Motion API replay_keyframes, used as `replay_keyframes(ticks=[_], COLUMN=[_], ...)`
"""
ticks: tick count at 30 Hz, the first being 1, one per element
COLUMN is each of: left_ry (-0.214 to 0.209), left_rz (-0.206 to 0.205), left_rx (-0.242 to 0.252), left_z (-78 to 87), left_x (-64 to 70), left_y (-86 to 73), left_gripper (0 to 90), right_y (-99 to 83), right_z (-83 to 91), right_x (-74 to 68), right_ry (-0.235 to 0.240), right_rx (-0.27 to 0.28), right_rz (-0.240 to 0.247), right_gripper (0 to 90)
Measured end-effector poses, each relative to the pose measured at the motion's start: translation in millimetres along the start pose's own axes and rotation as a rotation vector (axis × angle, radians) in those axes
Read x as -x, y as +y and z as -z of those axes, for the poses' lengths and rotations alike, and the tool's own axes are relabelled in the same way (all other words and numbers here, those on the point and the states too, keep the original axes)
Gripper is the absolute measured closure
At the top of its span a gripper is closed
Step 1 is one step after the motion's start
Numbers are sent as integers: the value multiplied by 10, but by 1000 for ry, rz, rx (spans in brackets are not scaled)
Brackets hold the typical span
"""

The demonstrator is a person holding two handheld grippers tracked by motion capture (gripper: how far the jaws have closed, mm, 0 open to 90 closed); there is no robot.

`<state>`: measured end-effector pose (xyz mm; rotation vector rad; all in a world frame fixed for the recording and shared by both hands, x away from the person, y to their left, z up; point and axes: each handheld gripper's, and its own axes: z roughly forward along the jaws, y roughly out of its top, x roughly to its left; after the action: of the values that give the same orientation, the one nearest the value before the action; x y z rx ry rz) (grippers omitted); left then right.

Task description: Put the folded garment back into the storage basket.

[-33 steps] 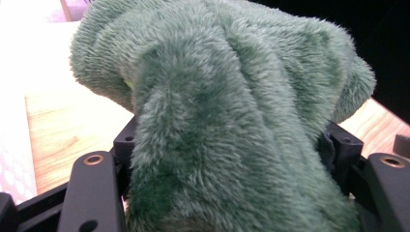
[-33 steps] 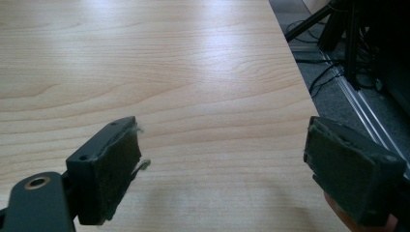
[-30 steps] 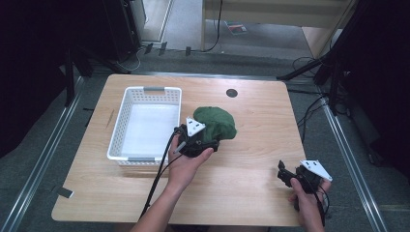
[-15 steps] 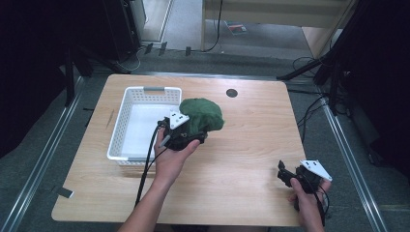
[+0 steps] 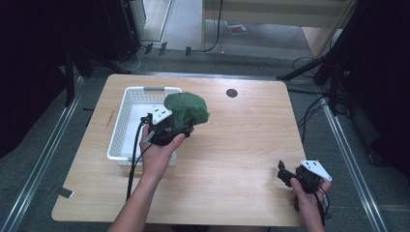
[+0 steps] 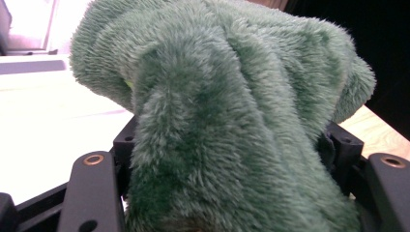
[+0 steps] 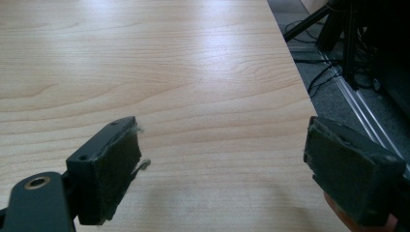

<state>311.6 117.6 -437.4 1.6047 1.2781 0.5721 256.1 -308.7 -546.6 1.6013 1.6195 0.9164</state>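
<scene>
Holding a green plush cloth (image 5: 186, 110) clamped between its jaws, my left gripper (image 5: 167, 130) sits over the right rim of the white plastic basket (image 5: 121, 133), which stands on the left half of the wooden table (image 5: 241, 145), nearer the far edge than the near one. From the high view the cloth bunches up in a rounded heap above the gripper, lifted off the tabletop and overhanging the basket's far right corner. In the left gripper view the fuzzy green fabric (image 6: 232, 121) is squeezed between the two black jaws and spills upward and outward over them, with the pale basket floor behind it on one side and a strip of wood on the other. The grey three-cornered plate on top of the gripper points toward the basket's inside.

My right gripper (image 5: 290, 175) rests low at the near right corner of the table, well apart from the cloth and basket. In the right gripper view its jaws stand wide apart with nothing between them, the padded faces showing a few pale fibres, and bare wood grain running ahead toward the right edge.
</scene>
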Motion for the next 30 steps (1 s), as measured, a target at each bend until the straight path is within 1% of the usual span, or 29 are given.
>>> replay_keyframes(ticks=[8, 13, 18, 24, 26, 30], left_ry=[39, 62, 83, 116, 124, 140], left_rz=[27, 26, 39, 47, 58, 73], left_rx=[13, 4, 4, -9, -14, 0], left_z=[75, 95, 113, 73, 51, -2], left_x=[-221, -335, -466, -635, -689, -788], left_y=[-11, -27, -31, -54, -63, -70], left_gripper=[317, 317, 318, 318, 318, 320], right_y=[0, 0, 1, 0, 0, 0], right_z=[0, -1, -2, -2, -1, -1], right_x=[-1, -1, -2, 0, -1, 0], right_ry=[1, 0, -1, 0, -1, -1], right_rx=[1, 0, 1, 1, 0, 1], right_rz=[1, 2, 4, 4, 2, 2], right_gripper=[129, 130, 129, 130, 130, 129])
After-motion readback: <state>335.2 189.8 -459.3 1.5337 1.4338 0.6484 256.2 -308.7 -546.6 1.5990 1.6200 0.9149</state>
